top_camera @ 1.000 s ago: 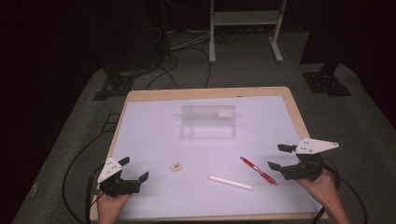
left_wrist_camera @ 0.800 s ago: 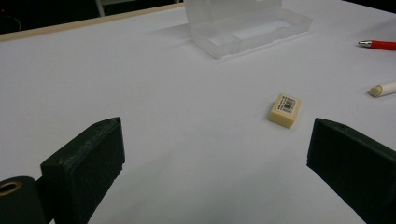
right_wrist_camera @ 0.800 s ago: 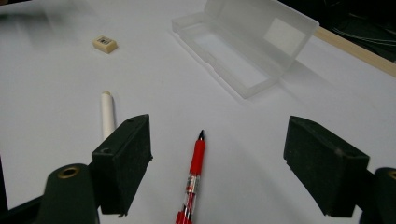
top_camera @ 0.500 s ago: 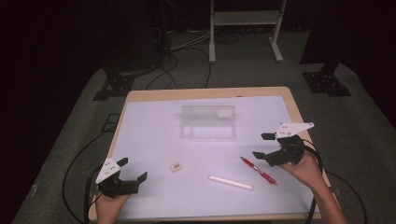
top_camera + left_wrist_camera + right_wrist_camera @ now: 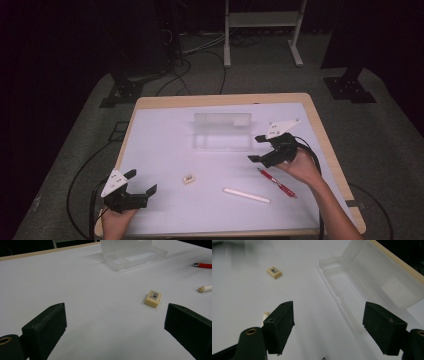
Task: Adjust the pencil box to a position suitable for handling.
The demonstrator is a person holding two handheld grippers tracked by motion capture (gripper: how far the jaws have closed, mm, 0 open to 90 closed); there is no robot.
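Note:
An open clear plastic pencil case (image 5: 222, 131) lies at the middle back of the white table top (image 5: 165, 145). A small cream eraser (image 5: 188, 178), a white stick (image 5: 246, 195) and a red pen (image 5: 277, 182) lie nearer the front. My right gripper (image 5: 256, 148) hangs open just right of the case, above the red pen's tip. In the right gripper view the case (image 5: 367, 282) sits ahead between the jaws, and the eraser (image 5: 274, 272) lies farther off. My left gripper (image 5: 141, 181) is open at the front left. The eraser (image 5: 153, 298) lies ahead of it.
The table has a wooden rim (image 5: 320, 130). Cables (image 5: 85, 170) trail over the grey floor on the left. A white metal stand (image 5: 260, 30) and dark stand bases (image 5: 350, 87) are behind the table. The left gripper view also shows the red pen (image 5: 203, 265) and the white stick (image 5: 205, 288).
My right gripper has moved left and away from the table's right edge toward the pencil case, past the red pen. The left gripper has barely shifted.

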